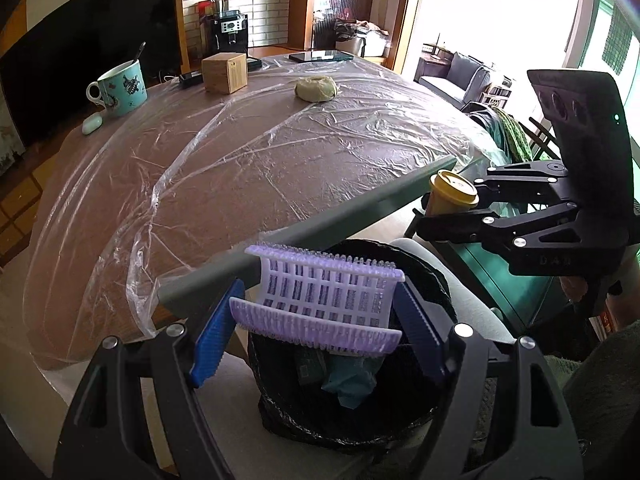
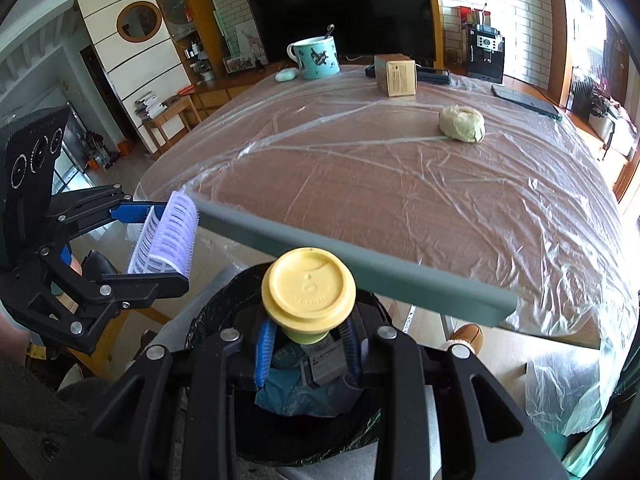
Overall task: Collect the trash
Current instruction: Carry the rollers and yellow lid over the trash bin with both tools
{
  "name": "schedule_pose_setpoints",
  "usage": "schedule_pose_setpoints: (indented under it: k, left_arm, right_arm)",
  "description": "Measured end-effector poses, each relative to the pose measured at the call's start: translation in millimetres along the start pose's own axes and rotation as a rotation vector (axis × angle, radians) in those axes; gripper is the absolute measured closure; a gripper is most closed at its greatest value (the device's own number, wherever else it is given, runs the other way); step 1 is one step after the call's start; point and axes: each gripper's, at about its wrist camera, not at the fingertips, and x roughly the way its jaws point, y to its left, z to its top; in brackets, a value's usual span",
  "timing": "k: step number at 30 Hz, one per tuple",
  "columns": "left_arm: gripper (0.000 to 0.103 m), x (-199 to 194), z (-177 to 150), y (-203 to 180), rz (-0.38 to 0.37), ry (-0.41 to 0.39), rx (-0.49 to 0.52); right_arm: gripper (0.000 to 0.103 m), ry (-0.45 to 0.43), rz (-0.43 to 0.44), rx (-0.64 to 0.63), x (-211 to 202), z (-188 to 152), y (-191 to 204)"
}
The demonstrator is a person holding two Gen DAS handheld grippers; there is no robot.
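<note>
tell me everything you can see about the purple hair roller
The purple hair roller is a pale lilac plastic cylinder with a slotted lattice wall and short bristles along its rims. It lies sideways, clamped end to end between the left gripper's blue finger pads, touching nothing else. It hangs just off the table edge, above the black-lined trash bin.

**A lived-in home dining room**

A plastic-covered table (image 2: 400, 200) carries a mug (image 2: 314, 58). Beyond it stand a TV (image 2: 340, 8), a coffee machine (image 2: 486, 54), brick walls and wooden cabinets; a sofa (image 1: 460, 76) sits by bright windows.
</note>
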Motion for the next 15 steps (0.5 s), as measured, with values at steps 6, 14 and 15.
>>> schedule_pose_setpoints:
  k: [6, 14, 15]
  left_arm:
    - [0.026, 15, -9, -1, 0.001, 0.042, 0.004]
    - [0.026, 35, -20, -3, 0.020, 0.094, 0.016]
    - [0.026, 38, -20, -3, 0.018, 0.098, 0.015]
  right_arm:
    - [0.074, 0.041, 0.004, 0.007, 9, -11, -1]
    - [0.074, 0.091, -0.008, 0.005, 24, -23, 0]
    - [0.074, 0.096, -0.008, 0.005, 26, -23, 0]
